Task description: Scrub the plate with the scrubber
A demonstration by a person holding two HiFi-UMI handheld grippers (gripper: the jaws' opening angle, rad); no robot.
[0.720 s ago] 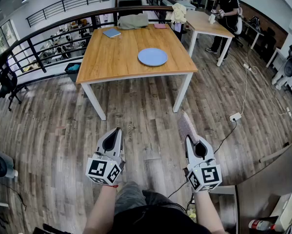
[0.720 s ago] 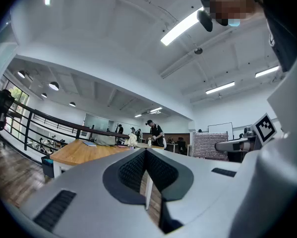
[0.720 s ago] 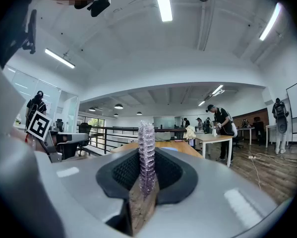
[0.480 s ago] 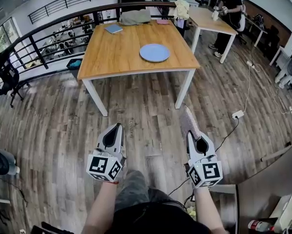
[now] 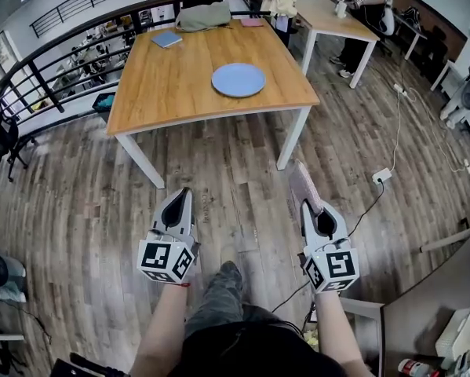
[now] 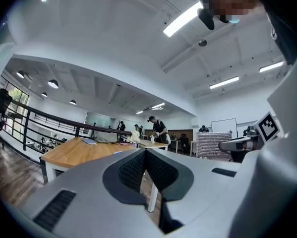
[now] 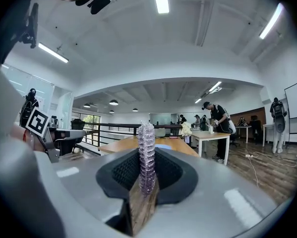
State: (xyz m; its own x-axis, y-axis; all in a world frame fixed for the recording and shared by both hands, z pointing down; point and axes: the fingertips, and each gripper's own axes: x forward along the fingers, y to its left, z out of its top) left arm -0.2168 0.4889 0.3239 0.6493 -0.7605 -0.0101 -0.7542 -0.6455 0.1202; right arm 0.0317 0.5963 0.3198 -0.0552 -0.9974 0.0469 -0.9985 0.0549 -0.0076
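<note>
- Change in view: against the pictures from a moment ago, the wooden-topped table with white legs (image 5: 164, 93) spans more of the head view and has drifted slightly toward 9 o'clock. A grey-trousered leg (image 5: 219, 305) now shows stepped forward at 6 o'clock. Judged from this, the person is walking up to the table.
- Task object: the round, light blue plate (image 5: 238, 79) lies flat on the tabletop at 12 o'clock, well apart from both grippers. It has kept its spot on the table.
- Right gripper (image 5: 307, 208): at 5 o'clock, jaws pinching the lower end of the flat, pale lilac, knobbly scrubber pad (image 5: 300, 185). The pad projects ahead toward 12 o'clock, as it did before.
- Left gripper (image 5: 185, 192): at 7 o'clock, jaws pressed together with nothing between them — no change.
- Both grippers hang over the brown wood-plank floor (image 5: 242, 171), short of the table's near edge.
- Meaning for the task: the tool is in hand, but scrubbing has not begun; this is the approach.
- What remains: close the gap, then lay the pad's face on the plate.
- Caution: the plate may slide on the smooth wood under the strokes, so the free left gripper will probably be needed to steady its rim.
</note>
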